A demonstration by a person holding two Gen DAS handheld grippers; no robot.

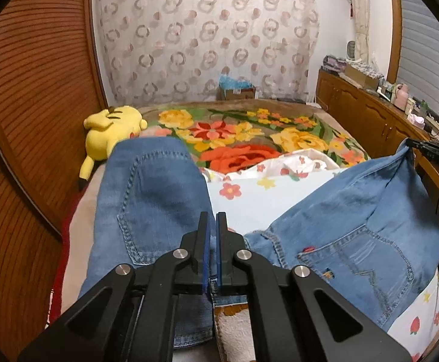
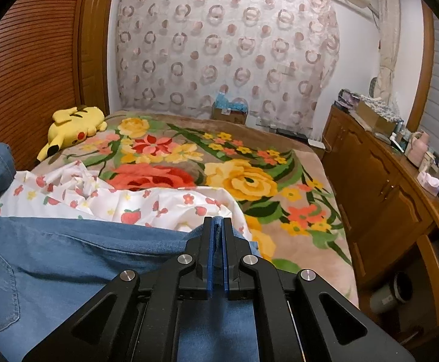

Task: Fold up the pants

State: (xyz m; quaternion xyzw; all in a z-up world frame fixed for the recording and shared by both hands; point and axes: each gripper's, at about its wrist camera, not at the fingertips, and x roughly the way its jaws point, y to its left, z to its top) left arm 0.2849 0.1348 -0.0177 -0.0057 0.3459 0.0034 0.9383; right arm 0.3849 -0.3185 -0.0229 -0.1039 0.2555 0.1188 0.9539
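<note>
Blue denim pants are held up over the near end of the bed, back pockets facing me. My left gripper is shut on the pants' edge at their left part. The pants' right part rises to a raised corner at the far right, where the other gripper holds it. In the right wrist view my right gripper is shut on a fold of the pants, which spread out to the left below it.
A white strawberry-print sheet lies under the pants on a floral blanket. A yellow plush toy lies at the bed's far left by the wooden louvred wall. A wooden cabinet with clutter runs along the right.
</note>
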